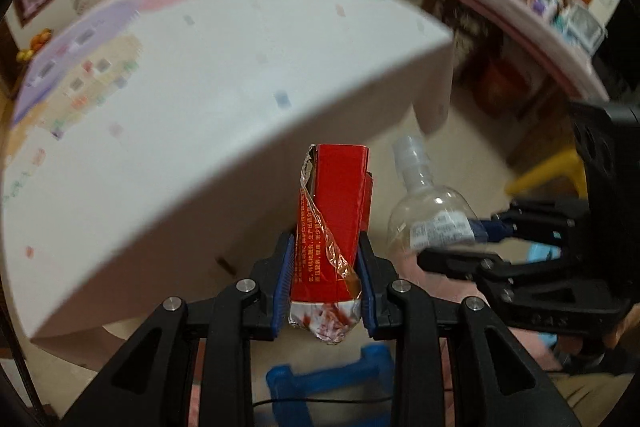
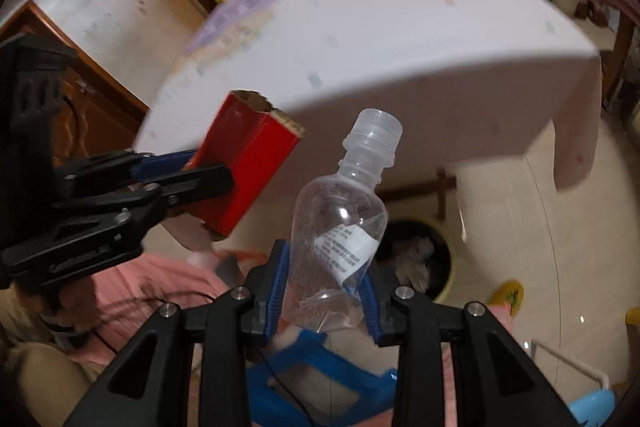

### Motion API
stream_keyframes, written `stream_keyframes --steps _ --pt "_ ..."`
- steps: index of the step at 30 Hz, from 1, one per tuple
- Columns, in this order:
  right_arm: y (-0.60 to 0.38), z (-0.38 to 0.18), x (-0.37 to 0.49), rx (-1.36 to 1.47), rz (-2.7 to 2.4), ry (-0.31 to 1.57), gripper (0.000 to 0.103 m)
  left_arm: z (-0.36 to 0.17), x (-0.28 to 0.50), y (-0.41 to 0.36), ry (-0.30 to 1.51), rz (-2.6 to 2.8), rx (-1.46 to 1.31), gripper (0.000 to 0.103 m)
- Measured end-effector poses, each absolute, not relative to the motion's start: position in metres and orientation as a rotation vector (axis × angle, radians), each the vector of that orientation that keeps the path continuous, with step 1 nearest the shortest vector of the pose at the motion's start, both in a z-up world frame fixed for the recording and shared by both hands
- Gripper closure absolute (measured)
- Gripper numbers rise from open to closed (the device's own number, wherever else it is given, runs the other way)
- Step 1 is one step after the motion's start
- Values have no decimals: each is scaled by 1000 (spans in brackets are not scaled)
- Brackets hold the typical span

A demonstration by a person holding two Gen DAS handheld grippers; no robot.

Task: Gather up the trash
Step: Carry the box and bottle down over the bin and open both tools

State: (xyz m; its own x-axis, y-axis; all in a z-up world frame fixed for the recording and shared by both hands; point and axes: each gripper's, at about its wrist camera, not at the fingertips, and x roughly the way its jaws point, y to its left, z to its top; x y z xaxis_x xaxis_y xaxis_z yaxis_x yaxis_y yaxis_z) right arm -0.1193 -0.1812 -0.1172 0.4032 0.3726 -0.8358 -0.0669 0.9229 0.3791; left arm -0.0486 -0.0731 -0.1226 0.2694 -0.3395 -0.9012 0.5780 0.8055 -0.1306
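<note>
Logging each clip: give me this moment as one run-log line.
left gripper: shut on red carton | right gripper: shut on clear plastic bottle | both lifted off table | trash bin below

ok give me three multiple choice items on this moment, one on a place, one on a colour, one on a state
1. Where is the round bin with trash in it?
A. on the white table
B. on the floor under the table edge
C. on the blue stool

2. What colour is the torn cardboard carton?
A. red
B. green
C. yellow

3. How is the clear plastic bottle?
A. lying on the table
B. standing on the floor
C. clamped in a gripper

Answers:
1 B: in the right wrist view the round bin sits on the floor below the white table.
2 A: the torn cardboard carton, shut in the left gripper, is red with foil at its end.
3 C: the right gripper is shut on the clear plastic bottle, off the table, neck pointing up and away.
</note>
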Motion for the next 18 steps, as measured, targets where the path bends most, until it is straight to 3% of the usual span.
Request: stream_keyframes --steps 11,18 --pt "-213 -263 -110 482 156 1329 69 -248 -43 -112 1336 -621 335 75" --pt "-228 -328 -101 577 93 1384 69 -287 -29 -132 1346 -595 344 74"
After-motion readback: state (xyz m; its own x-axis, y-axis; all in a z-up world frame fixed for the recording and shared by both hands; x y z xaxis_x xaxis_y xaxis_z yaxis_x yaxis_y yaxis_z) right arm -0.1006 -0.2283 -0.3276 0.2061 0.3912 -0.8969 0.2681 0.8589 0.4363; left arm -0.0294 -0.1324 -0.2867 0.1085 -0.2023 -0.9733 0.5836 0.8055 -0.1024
